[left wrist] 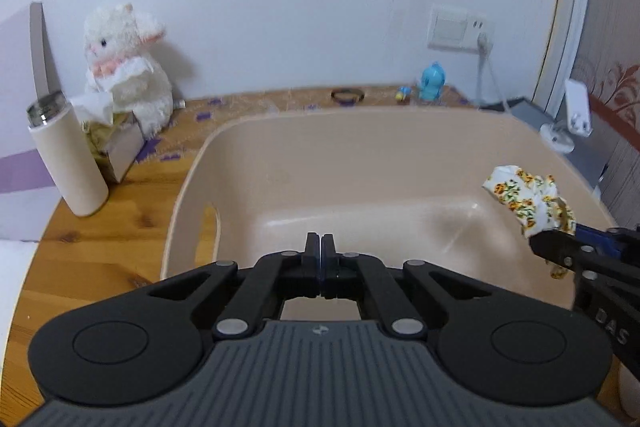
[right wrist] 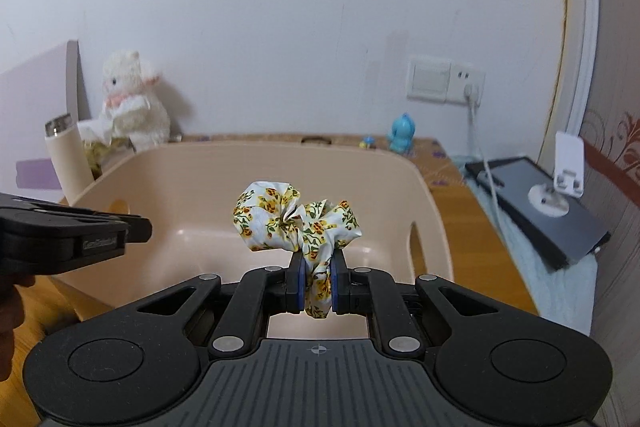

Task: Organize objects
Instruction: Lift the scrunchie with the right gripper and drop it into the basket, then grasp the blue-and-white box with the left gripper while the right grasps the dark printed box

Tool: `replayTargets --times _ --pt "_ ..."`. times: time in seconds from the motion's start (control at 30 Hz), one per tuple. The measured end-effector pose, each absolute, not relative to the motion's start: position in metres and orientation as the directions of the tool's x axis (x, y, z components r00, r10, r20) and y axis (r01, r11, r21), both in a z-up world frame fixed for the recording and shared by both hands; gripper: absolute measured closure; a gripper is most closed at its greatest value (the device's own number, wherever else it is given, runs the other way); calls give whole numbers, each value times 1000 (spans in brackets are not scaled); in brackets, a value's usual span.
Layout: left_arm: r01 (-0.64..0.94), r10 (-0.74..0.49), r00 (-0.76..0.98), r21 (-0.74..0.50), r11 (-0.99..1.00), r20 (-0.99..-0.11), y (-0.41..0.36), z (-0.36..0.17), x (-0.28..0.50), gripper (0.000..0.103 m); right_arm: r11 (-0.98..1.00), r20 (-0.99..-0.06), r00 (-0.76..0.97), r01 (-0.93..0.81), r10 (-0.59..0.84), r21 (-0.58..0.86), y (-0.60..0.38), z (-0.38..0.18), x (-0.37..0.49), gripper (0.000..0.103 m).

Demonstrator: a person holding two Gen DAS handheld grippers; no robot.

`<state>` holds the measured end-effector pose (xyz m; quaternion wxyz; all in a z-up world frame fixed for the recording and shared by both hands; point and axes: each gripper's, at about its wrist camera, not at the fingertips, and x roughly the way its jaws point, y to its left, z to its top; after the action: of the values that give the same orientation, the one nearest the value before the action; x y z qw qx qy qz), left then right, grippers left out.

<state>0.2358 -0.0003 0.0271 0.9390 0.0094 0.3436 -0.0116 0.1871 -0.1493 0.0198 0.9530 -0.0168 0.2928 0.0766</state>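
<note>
A beige plastic basket (left wrist: 200, 163) (right wrist: 424, 195) with handle cutouts stands on the wooden table. My right gripper (right wrist: 317, 281) is shut on a floral fabric scrunchie (right wrist: 292, 219) and holds it above the basket's near edge. The scrunchie also shows in the left wrist view (left wrist: 528, 201), over the basket's right rim, with the right gripper (left wrist: 560, 247) below it. My left gripper (left wrist: 321, 247) is shut with nothing in it, above the basket's near side; it shows at the left of the right wrist view (right wrist: 136, 227).
A cream bottle (left wrist: 66, 155), a tissue box (left wrist: 116, 143) and a white plush toy (left wrist: 124, 67) stand left of the basket. A dark ring (left wrist: 347, 95) and a blue figurine (left wrist: 431, 83) sit by the wall. A tablet (right wrist: 540, 203) with a white stand (right wrist: 560, 183) lies to the right.
</note>
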Motion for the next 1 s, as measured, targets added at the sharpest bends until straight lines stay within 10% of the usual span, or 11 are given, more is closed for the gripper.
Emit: replayTargets --times 0.13,0.23,0.37,0.57,1.0 --pt "38 -25 751 5 999 -660 3 17 239 102 987 -590 798 -161 123 -12 -148 17 189 88" --pt "55 -36 756 8 998 -654 2 20 230 99 989 -598 795 -147 104 -23 -150 18 189 63" --pt "58 -35 769 15 998 -639 6 27 214 59 990 -585 804 -138 106 -11 -152 23 179 57" --pt "50 -13 797 45 998 -603 16 41 178 31 991 -548 831 -133 94 -32 -150 34 149 44" --pt "60 -48 779 -2 998 -625 35 40 122 21 990 -571 817 -131 82 -45 -155 26 106 27"
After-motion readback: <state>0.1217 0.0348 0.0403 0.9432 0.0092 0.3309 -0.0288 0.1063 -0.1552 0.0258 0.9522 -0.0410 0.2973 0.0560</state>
